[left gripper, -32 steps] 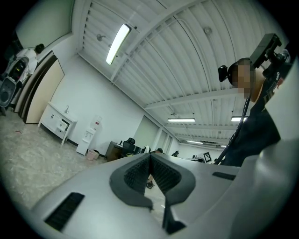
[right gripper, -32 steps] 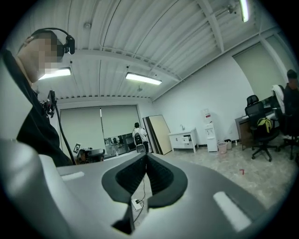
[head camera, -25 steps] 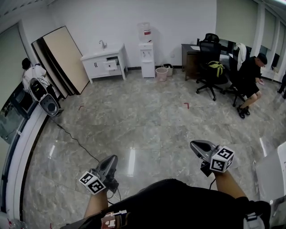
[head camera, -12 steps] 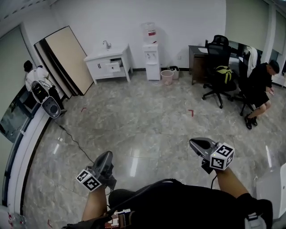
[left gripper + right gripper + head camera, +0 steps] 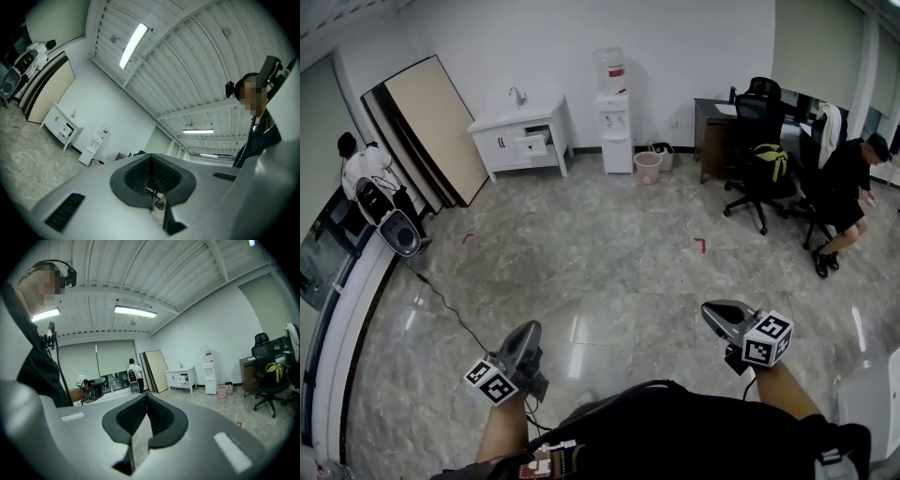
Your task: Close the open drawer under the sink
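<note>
The white sink cabinet [image 5: 520, 131] stands against the far wall, and one drawer [image 5: 532, 143] under its top is pulled out. It also shows small in the left gripper view as the cabinet [image 5: 63, 126] and in the right gripper view as the cabinet [image 5: 180, 377] with its drawer [image 5: 183, 378]. Both grippers are far from it, held low in front of my body. My left gripper [image 5: 528, 330] is shut and empty, its pads meeting in its own view [image 5: 151, 161]. My right gripper [image 5: 713, 310] is likewise shut with nothing held [image 5: 146, 401].
A water dispenser [image 5: 614, 108] and a pink bin [image 5: 648, 167] stand right of the cabinet. Boards [image 5: 431, 122] lean on the left wall. A speaker [image 5: 394, 230] and a floor cable [image 5: 450, 305] lie left. A desk, office chairs [image 5: 759, 159] and a seated person [image 5: 848, 187] are at right.
The floor marks have slid down the head view: I have moved forward across the floor toward the far wall. Both grippers stayed shut and low in front of me.
</note>
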Demonstrator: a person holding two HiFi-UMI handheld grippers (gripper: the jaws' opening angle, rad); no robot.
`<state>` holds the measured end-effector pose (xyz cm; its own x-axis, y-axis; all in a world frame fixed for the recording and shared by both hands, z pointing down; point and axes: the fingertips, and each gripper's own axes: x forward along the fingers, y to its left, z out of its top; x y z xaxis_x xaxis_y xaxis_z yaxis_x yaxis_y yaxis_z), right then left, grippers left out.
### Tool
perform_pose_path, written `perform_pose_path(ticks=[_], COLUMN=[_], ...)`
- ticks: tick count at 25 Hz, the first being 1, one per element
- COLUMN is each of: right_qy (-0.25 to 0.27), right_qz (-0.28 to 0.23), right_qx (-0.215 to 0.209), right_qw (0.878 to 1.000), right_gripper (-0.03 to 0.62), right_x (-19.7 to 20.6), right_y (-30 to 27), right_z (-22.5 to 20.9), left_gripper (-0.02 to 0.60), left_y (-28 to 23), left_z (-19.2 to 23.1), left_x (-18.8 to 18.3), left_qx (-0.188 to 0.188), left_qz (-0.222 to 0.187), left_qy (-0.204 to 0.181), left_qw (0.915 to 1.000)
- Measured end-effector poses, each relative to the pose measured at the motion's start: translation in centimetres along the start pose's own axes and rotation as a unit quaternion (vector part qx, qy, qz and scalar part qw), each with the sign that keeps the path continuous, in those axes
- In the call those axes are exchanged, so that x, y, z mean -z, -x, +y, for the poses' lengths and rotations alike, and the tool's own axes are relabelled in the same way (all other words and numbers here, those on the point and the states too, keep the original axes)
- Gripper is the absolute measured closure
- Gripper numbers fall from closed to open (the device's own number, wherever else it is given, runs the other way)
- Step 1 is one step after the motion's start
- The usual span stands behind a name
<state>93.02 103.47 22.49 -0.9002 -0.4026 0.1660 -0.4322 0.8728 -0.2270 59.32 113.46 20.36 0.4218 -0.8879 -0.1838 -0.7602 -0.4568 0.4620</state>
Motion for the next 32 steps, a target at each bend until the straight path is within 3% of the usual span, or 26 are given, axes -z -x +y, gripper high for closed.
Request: perform_pose_path(ticks=[6, 11, 17, 24, 32], right_qy=[-0.016, -0.042, -0.037, -0.031, -0.021], right_qz=[-0.037, -0.069, -0.046, -0.027, -0.009], right_qx=[0.022, 0.036, 0.027, 0.005, -0.049], right_qw=[0.999, 0.996, 0.998, 0.999, 0.999], right_gripper=[0.592, 0.592, 0.592, 0.592, 0.592], right_x=[-3.2, -5.4, -5.2, -5.9, -7.9], right_y=[-11.6, -20.8, -28.2, -33.9, -40.3], right_z=[0.7, 2.2, 3.2, 0.1, -9.0], left_gripper=[0.584, 0.583, 0.583, 0.584, 0.583], left_y=[-0.1, 1.5, 3.3, 2.5, -4.7], left_z=[9.5, 15.6, 21.4, 25.6, 29.5], left_x=[-3.9, -8.2, -11.7, -11.9, -12.5], left_qx=[0.025, 0.033, 0.021, -0.008, -0.058], left_qz=[0.011, 0.042, 0.025, 0.022, 0.004], left_qy=[0.003, -0.035, -0.037, -0.026, -0.042], left_qw=[0.9996, 0.9980, 0.9988, 0.9994, 0.9974])
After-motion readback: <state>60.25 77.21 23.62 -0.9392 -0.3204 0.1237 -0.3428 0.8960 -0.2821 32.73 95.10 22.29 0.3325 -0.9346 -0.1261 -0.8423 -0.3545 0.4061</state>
